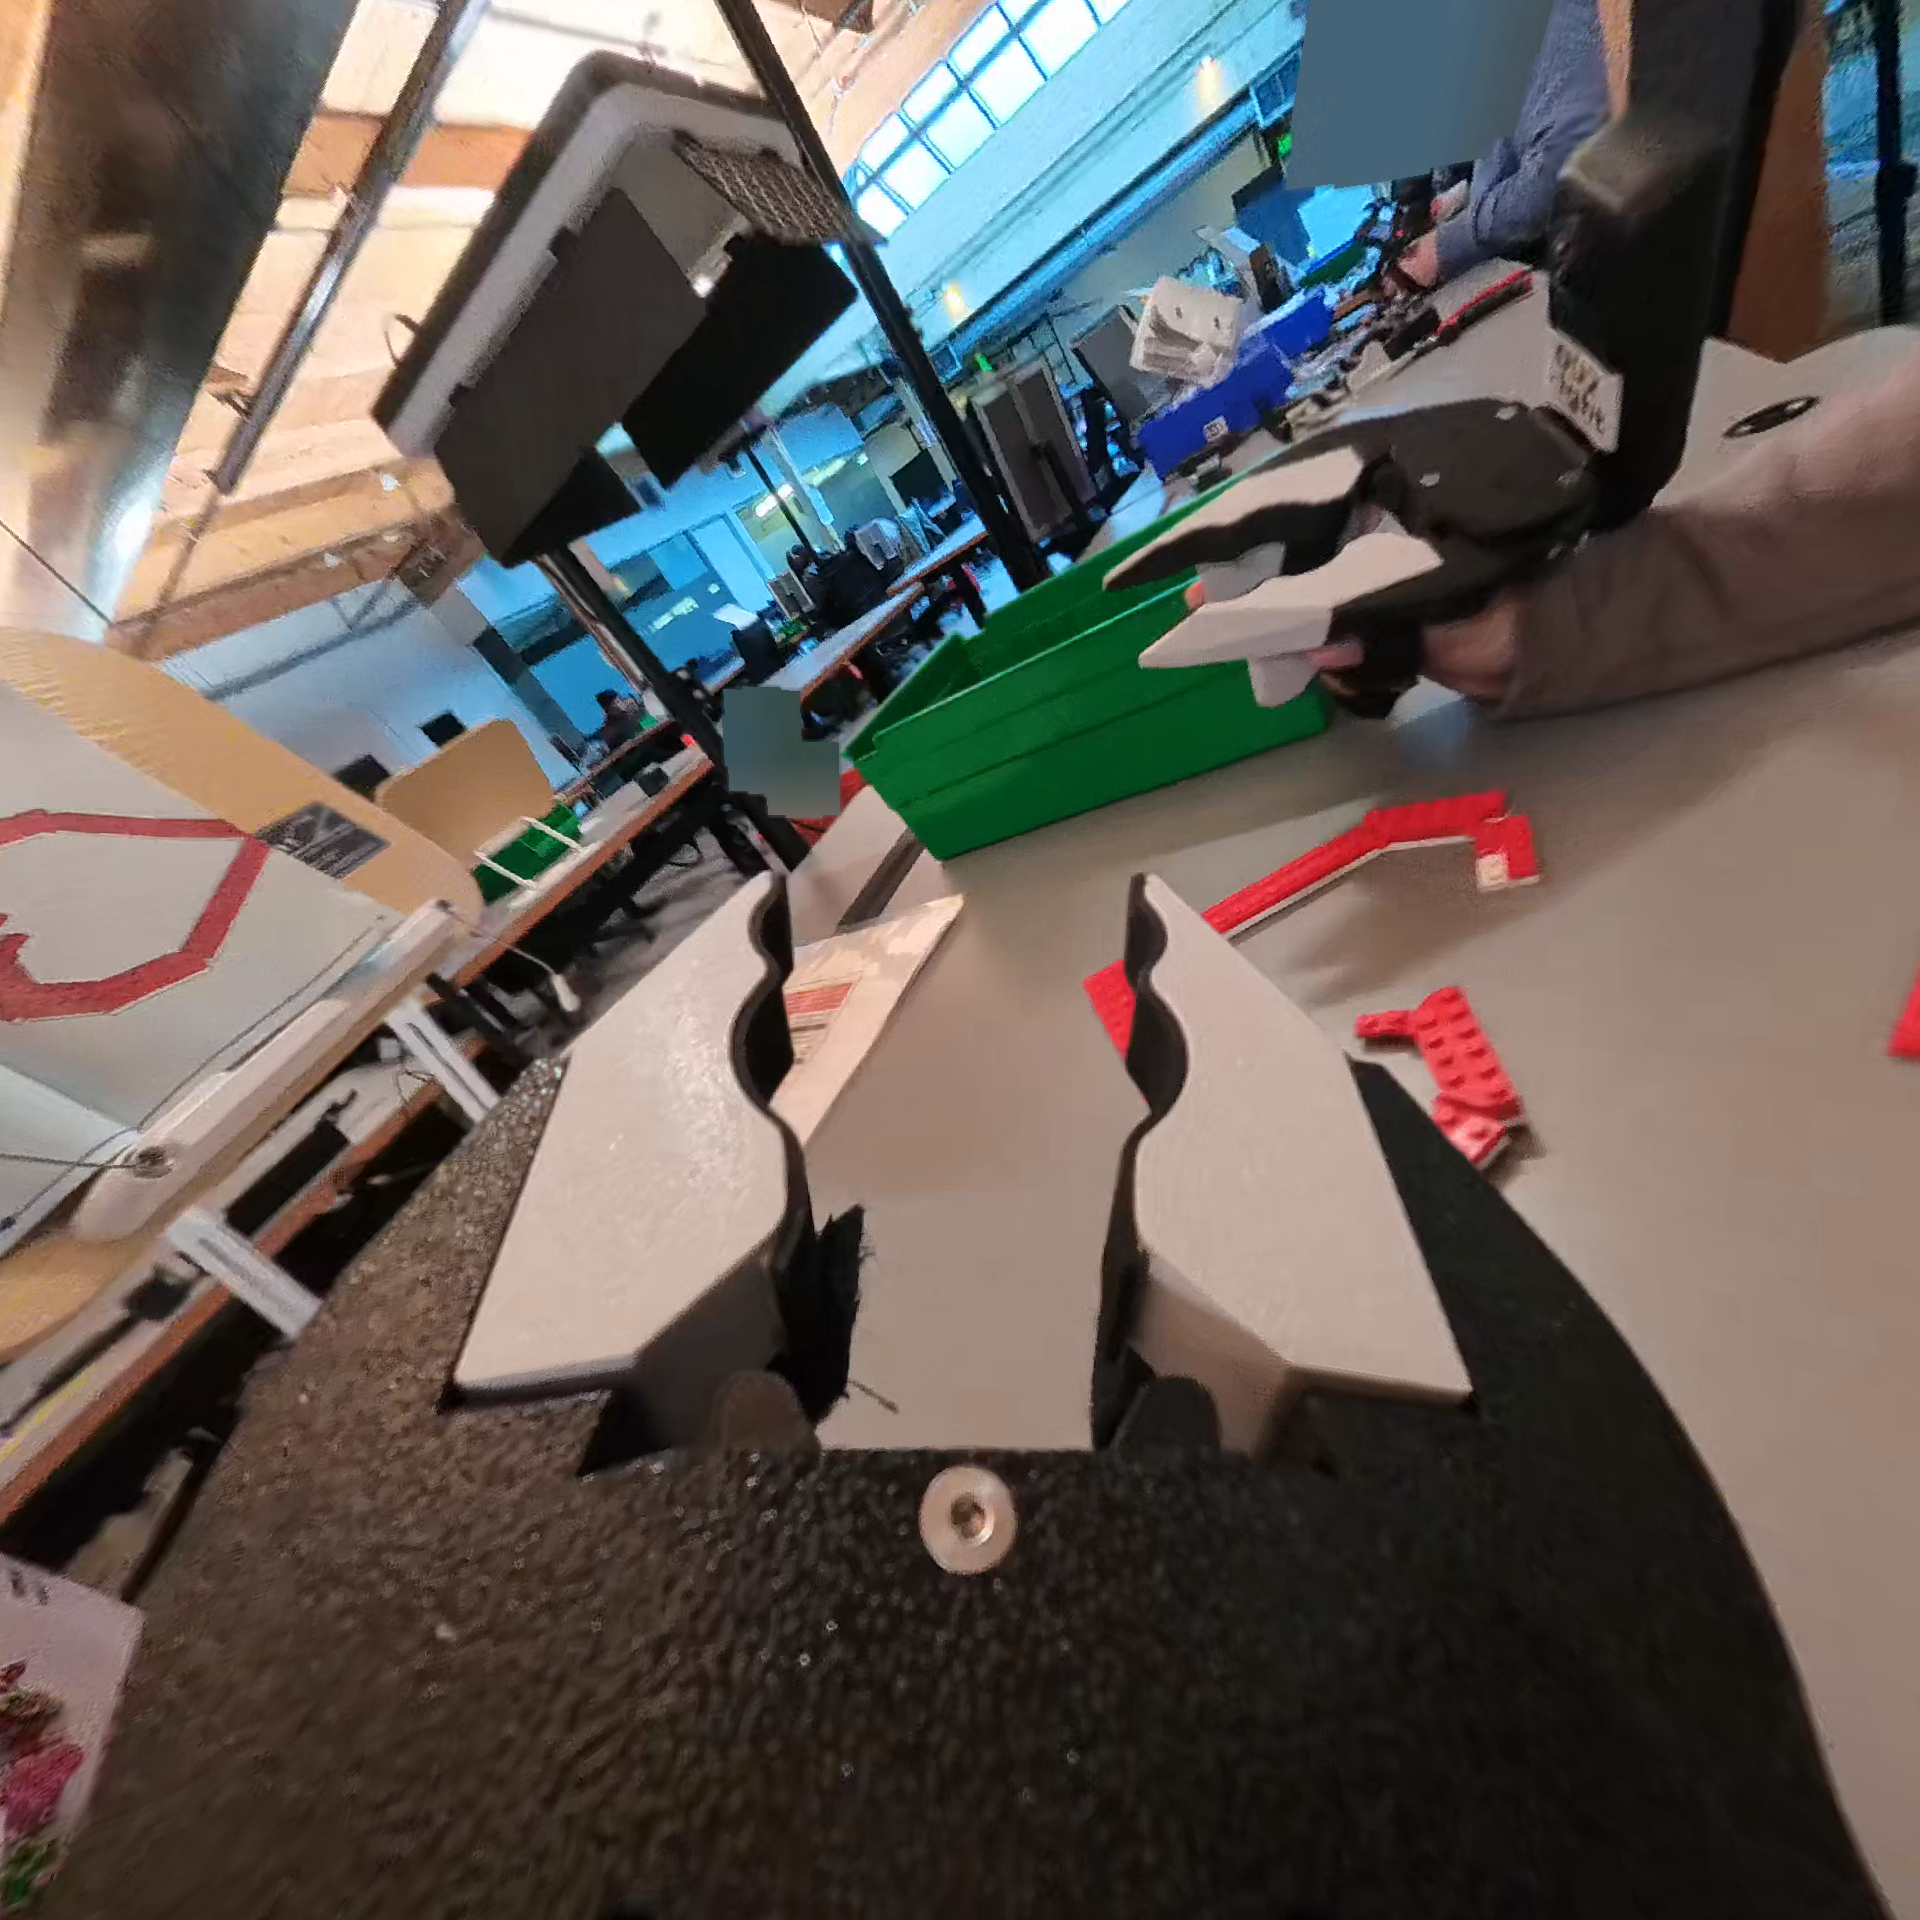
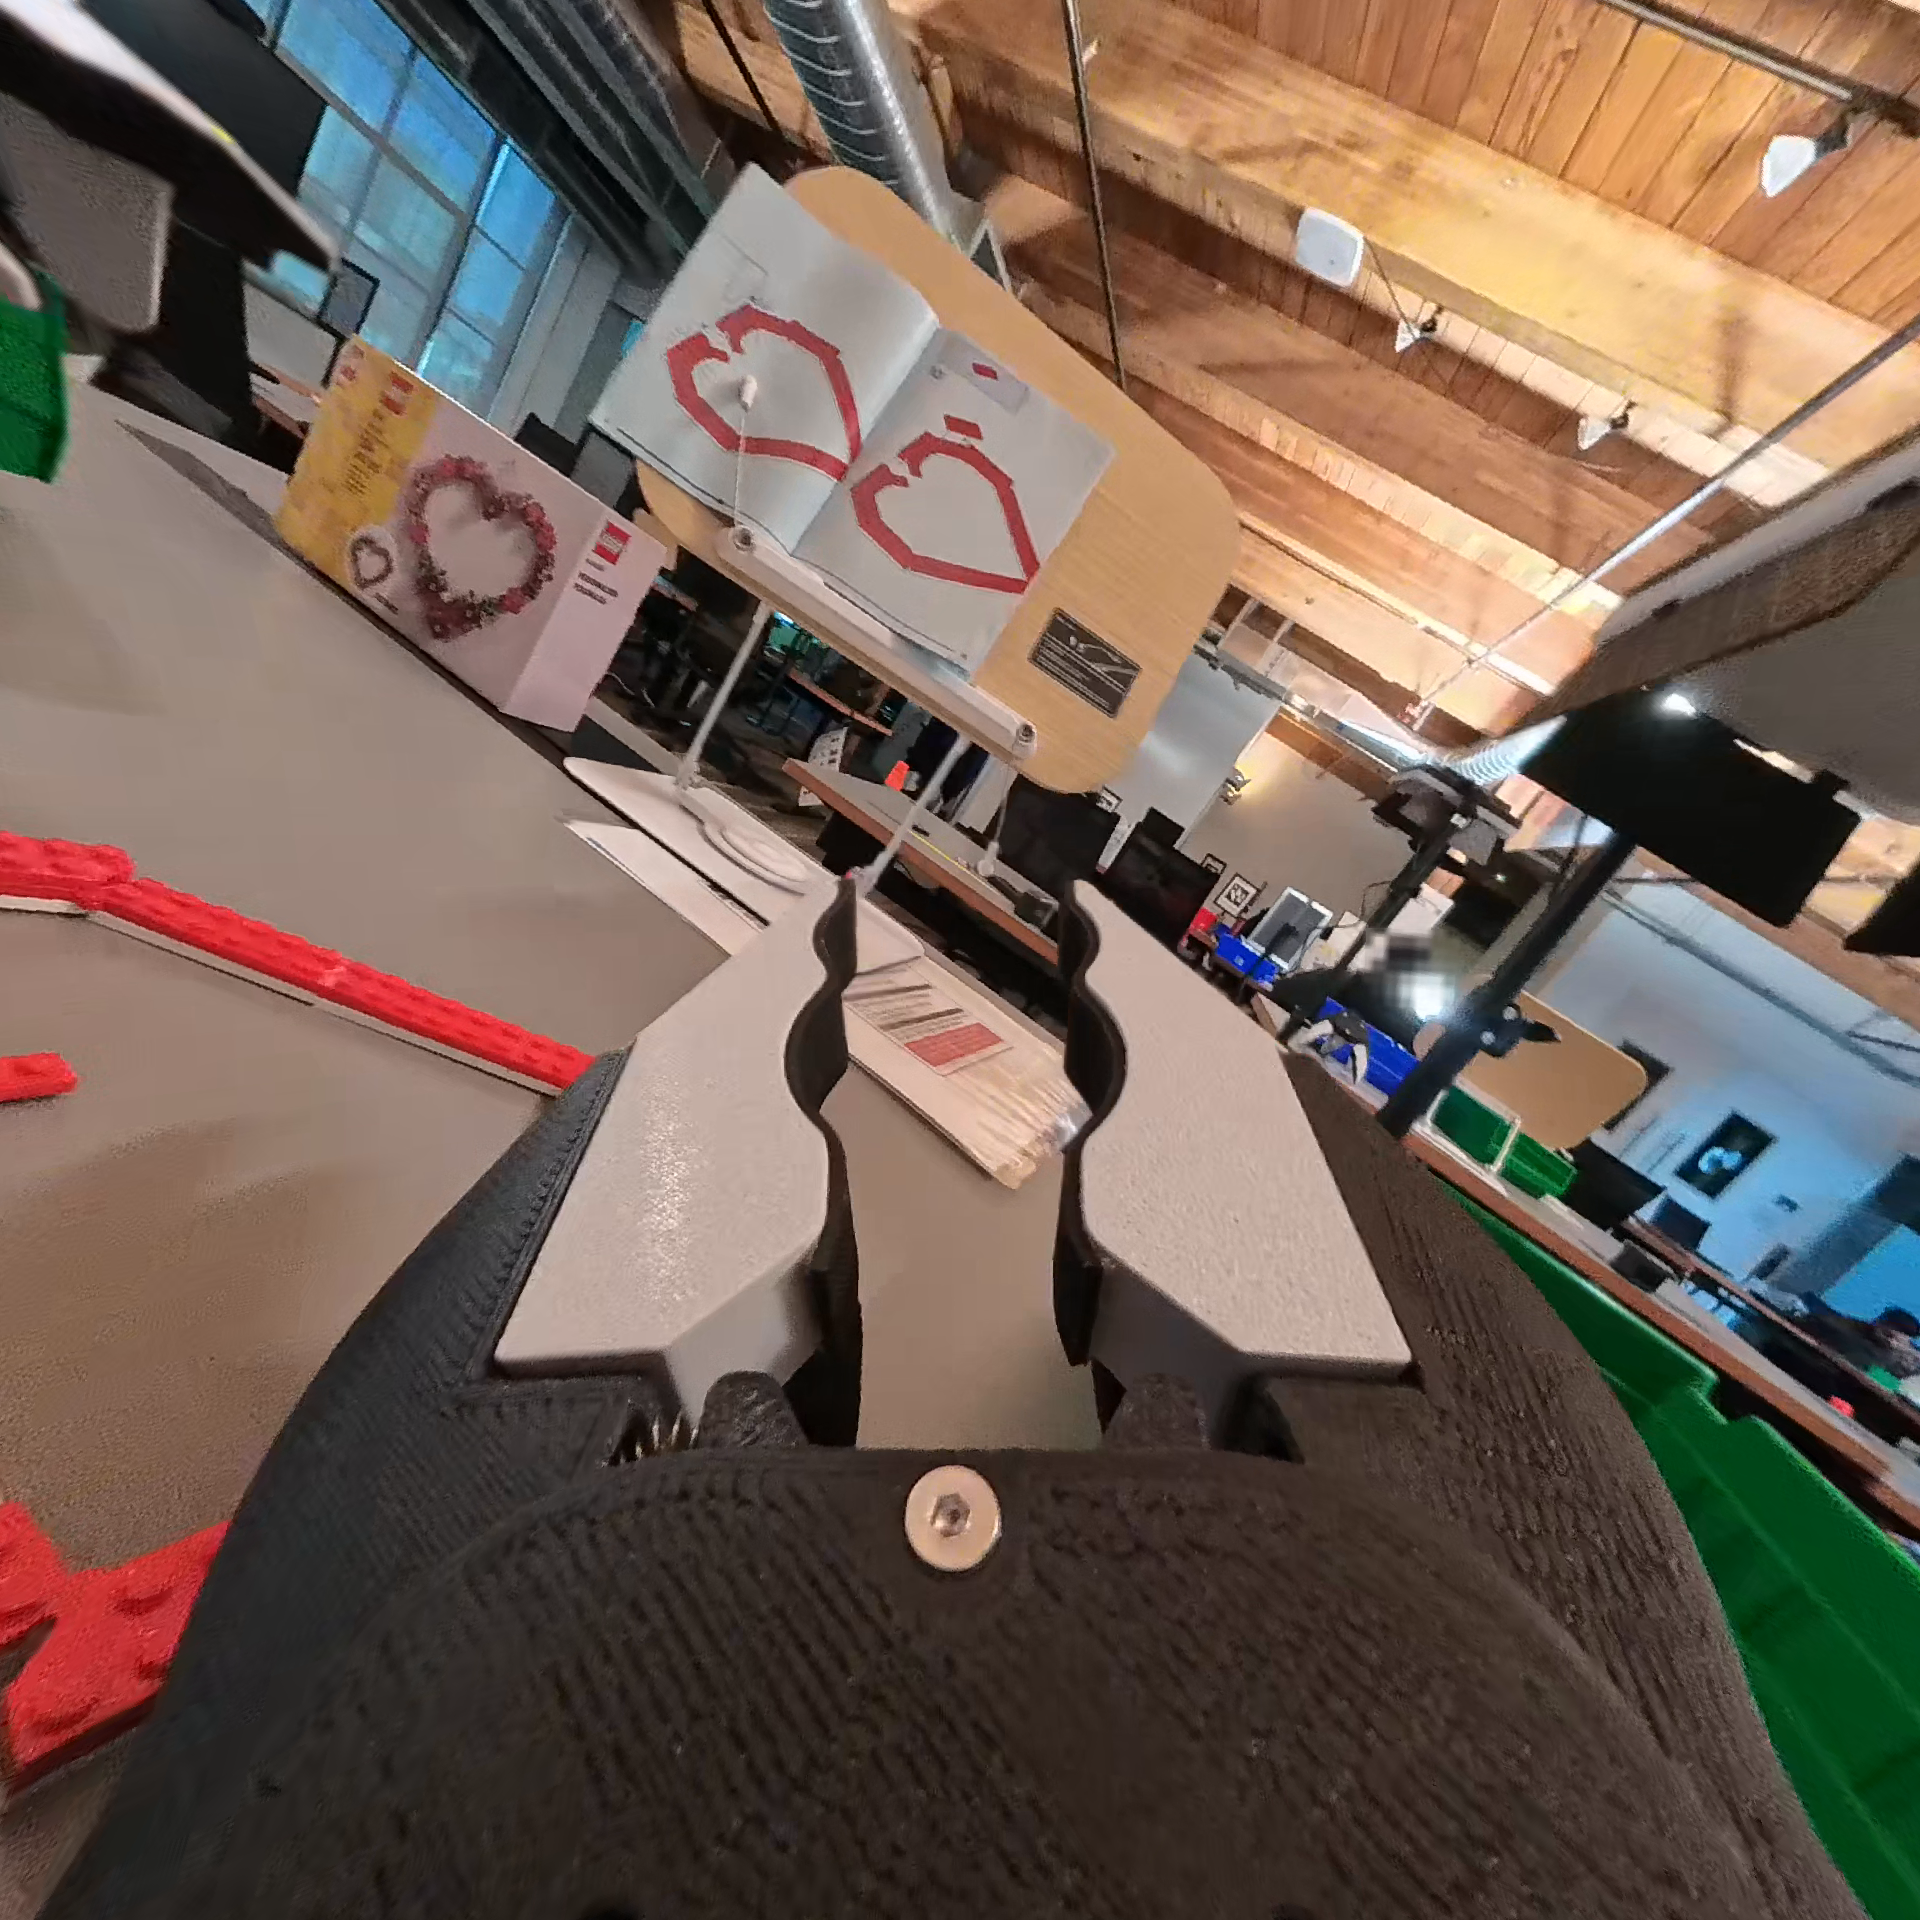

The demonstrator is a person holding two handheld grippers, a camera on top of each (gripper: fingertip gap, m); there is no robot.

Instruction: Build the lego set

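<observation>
On the grey table [image 1: 1714, 997], lego parts and both grippers, as follows:
lego frame: long red angled strip of plates [image 1: 1382, 847], flat on the table, between the green bin and the loose pieces; same strip runs along the left of the right wrist view [image 2: 312, 971]
loose red plates: small cluster [image 1: 1455, 1070] just right of the left gripper's right finger, flat on the table; another red plate sits under that finger's tip [image 1: 1112, 997]
more red pieces: small plate [image 2: 31, 1075] and a bigger plate assembly [image 2: 94, 1652] at the left edge of the right wrist view, beside the gripper body
left gripper [image 1: 956, 904]: jaws apart, nothing between them, bare table and the plastic bag show through the gap; tilted low over the table
right gripper [image 2: 956, 899]: jaws apart with a narrower gap, holding nothing; seen from the left wrist view [image 1: 1153, 613] it hovers at the green bin's near rim, gripped by a hand [image 1: 1455, 644] in a grey sleeve
plastic bag [image 2: 966, 1060]: clear, flat, with a printed label, on the table ahead of both grippers
green bin [image 1: 1039, 717]: on the table beyond the strip, contents can't tell
instruction booklet [image 2: 852, 457]: open on a wooden stand [image 2: 1132, 582], pages show red heart outlines
set box [image 2: 468, 540]: upright on the table left of the stand, heart wreath picture on its face
overhead: black and grey unit on a black pole [image 1: 623, 291]
</observation>
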